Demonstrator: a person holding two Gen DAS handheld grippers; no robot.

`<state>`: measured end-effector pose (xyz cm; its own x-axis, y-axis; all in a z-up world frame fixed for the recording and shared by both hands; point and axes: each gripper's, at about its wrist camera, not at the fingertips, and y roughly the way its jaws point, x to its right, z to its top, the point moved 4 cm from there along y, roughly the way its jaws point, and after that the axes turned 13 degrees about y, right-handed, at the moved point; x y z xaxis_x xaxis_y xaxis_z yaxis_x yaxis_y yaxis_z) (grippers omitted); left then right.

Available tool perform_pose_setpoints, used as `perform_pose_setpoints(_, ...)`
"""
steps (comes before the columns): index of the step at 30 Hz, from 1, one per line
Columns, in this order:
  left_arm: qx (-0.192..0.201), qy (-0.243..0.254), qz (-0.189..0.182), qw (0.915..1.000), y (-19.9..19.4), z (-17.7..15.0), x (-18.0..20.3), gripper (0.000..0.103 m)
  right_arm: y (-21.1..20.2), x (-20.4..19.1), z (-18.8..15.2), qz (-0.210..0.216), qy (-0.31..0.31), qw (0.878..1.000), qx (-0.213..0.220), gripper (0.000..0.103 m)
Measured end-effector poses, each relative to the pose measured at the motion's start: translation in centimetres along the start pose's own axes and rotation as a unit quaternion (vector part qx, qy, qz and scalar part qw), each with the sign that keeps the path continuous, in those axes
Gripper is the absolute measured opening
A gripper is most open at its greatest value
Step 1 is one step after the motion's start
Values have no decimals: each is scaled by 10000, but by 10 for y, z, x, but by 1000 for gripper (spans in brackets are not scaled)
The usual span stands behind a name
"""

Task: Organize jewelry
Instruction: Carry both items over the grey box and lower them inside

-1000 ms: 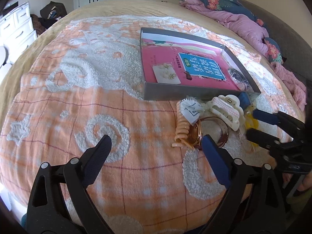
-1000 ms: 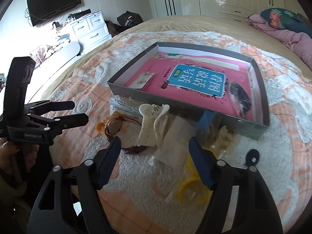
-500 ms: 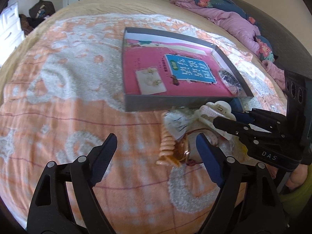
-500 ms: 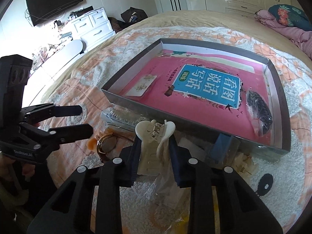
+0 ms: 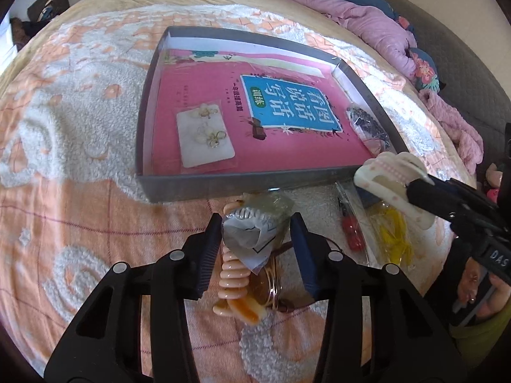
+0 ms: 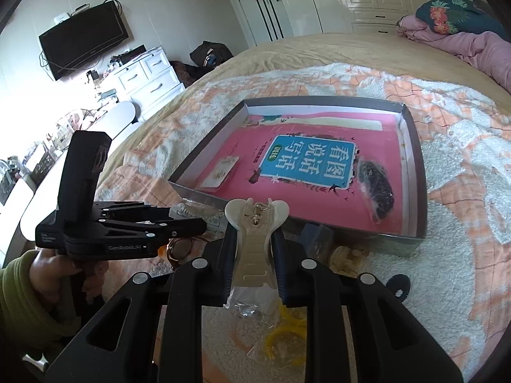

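Note:
A grey tray (image 5: 223, 185) with a pink book inside lies on the bed; it also shows in the right wrist view (image 6: 412, 134). An earring card (image 5: 206, 137) and a dark bagged item (image 5: 367, 124) lie in it. My left gripper (image 5: 258, 233) is shut on a small clear packet (image 5: 252, 229), above a peach coil tie (image 5: 233, 274) and amber bangles (image 5: 271, 284). My right gripper (image 6: 254, 239) is shut on a cream claw hair clip (image 6: 255, 233), lifted just before the tray's near wall; the clip also shows in the left wrist view (image 5: 392, 178).
A yellow bagged item (image 5: 392, 233) and a red item (image 5: 351, 226) lie on the orange-and-white blanket (image 5: 80, 127) in front of the tray. A purple quilt (image 5: 367, 16) is piled at the far right. A white dresser (image 6: 150, 76) stands left of the bed.
My left gripper has moved forward and shut on the clear packet. My right gripper has shut on the cream clip and lifted it toward the tray.

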<state>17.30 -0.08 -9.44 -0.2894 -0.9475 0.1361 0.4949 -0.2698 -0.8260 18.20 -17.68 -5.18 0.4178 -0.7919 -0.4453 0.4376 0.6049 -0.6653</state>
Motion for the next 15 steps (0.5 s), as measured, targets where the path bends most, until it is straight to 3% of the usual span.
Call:
perform_pose_setpoints(8,204,23,-62,9998,-5,5,1,25,-6,1,-3,49,28,10000,24,21)
perform_pose_setpoints(15,495,91,25,9987,-28,6,3,22,-15,0,-5,126,66,9999,74,21)
